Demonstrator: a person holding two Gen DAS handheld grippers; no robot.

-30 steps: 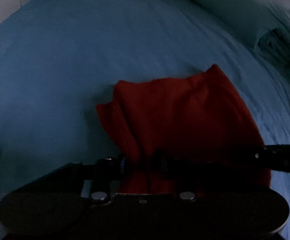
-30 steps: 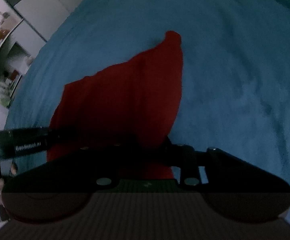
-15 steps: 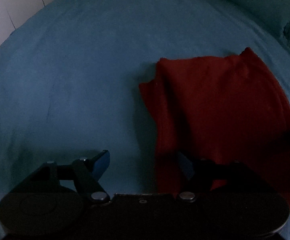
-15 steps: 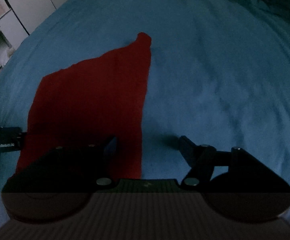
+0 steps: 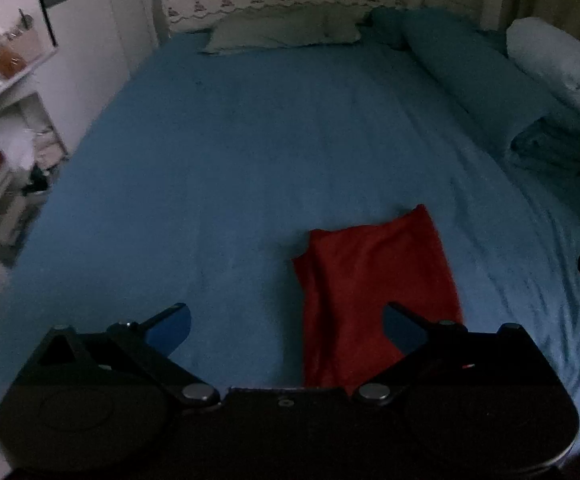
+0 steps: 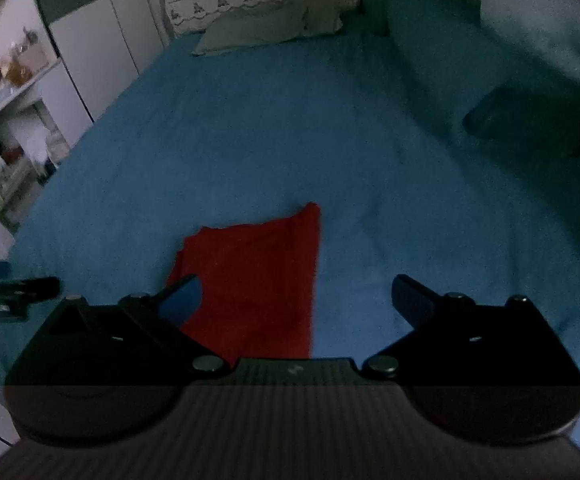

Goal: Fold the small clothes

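Bed [image 5: 250, 160]: broad blue sheet, soft and faintly creased, filling most of both views.
Pillows [image 5: 286, 32]: flat grey-green one at the far end; a long teal bolster [image 5: 470, 68] far right.
Red garment [image 5: 374, 276]: folded into a narrow oblong, seemingly knit, flat on the near sheet.
Left gripper [image 5: 288, 326]: fingers spread wide, empty, above the garment's near end.
Right gripper [image 6: 298, 296]: likewise wide, empty.
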